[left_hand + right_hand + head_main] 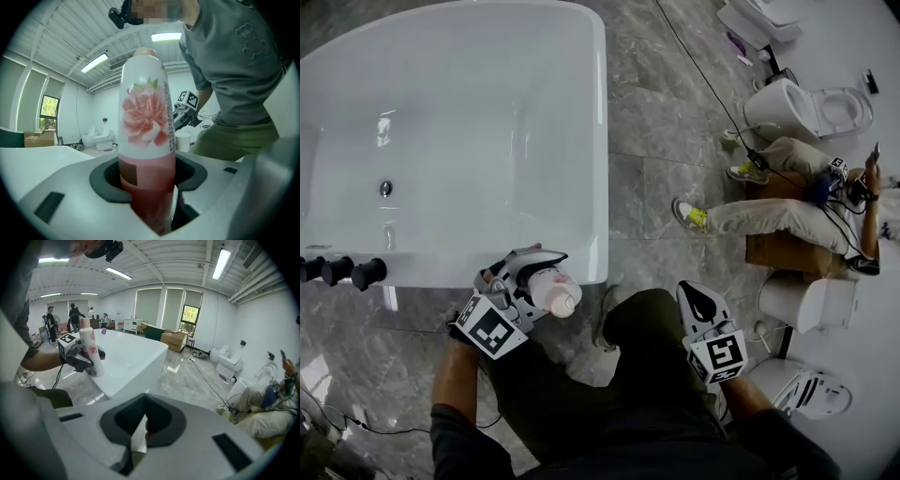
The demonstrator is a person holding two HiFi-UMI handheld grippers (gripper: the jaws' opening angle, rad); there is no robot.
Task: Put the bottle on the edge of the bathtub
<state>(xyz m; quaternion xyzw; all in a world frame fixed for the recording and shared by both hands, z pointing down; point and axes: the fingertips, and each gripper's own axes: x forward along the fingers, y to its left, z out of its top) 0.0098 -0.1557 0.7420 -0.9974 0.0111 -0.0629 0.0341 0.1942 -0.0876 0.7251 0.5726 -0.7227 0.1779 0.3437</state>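
LEFT: left claw (532,274) clamped around white plastic bottle with pink flower print (555,291), roughly upright | WHERE: at near rim of glossy white bathtub (600,141) | RIGHT: right claw (143,427) closed, empty, well apart | UNCLEAR: bottle's base hidden; contact with rim can't be judged

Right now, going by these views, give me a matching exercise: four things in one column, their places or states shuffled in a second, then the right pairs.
Things
1. bottle
2. right gripper
3. black knobs
4. seated person

Places or states
A. at the bathtub near rim, left in the head view
B. jaws together, nothing between them
C. beside the toilets
D. clamped in the left gripper by the tub's near corner

Pairs: 1-D, 2-B, 3-A, 4-C
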